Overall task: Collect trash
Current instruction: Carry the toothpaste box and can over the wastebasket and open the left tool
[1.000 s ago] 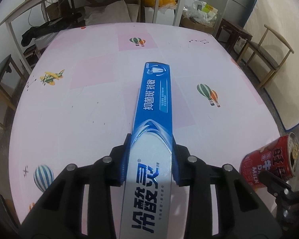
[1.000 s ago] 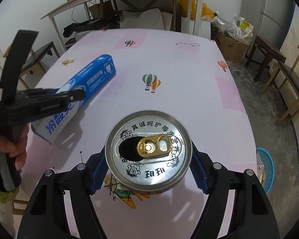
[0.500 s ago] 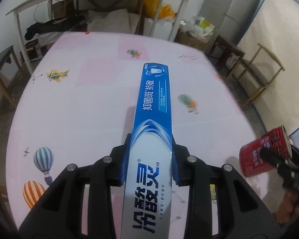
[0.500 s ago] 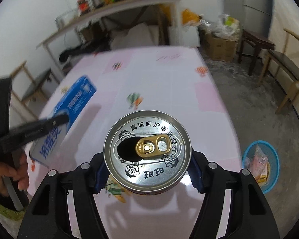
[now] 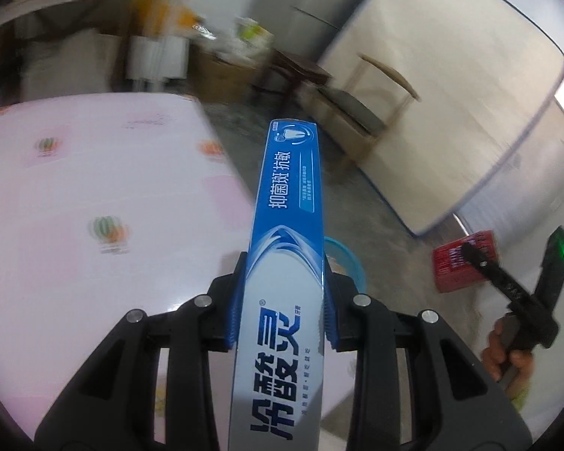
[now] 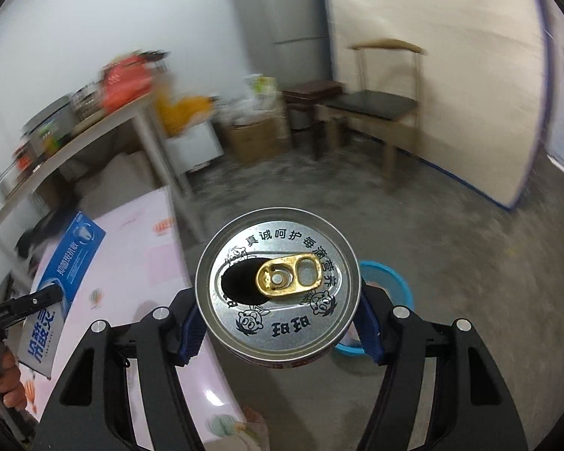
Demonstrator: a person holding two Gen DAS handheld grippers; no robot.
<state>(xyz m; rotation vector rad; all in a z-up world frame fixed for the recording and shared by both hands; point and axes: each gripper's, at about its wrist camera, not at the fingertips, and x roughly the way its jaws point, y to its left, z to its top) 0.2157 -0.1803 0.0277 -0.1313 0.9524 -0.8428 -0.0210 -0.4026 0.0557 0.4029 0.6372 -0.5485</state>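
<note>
Carrying both bits over the round blue plastic basin (image 6: 396, 282) on the floor: my right gripper (image 6: 278, 323) clamps the opened red can (image 6: 278, 285) almost above it, left gripper (image 5: 282, 300) pinching the long blue toothpaste box (image 5: 287, 233), pointing past its rim.

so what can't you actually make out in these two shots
- Blue bin: right wrist view, mostly hidden behind the can and right gripper; contents unreadable.
- Same bin, left wrist view: only a sliver beside the toothpaste box.
- Can's side label: left wrist view, motion-blurred.
- Shelf clutter: smeared in both views.
- Box's near end: cut off by the bottom edge in the left gripper.
</note>
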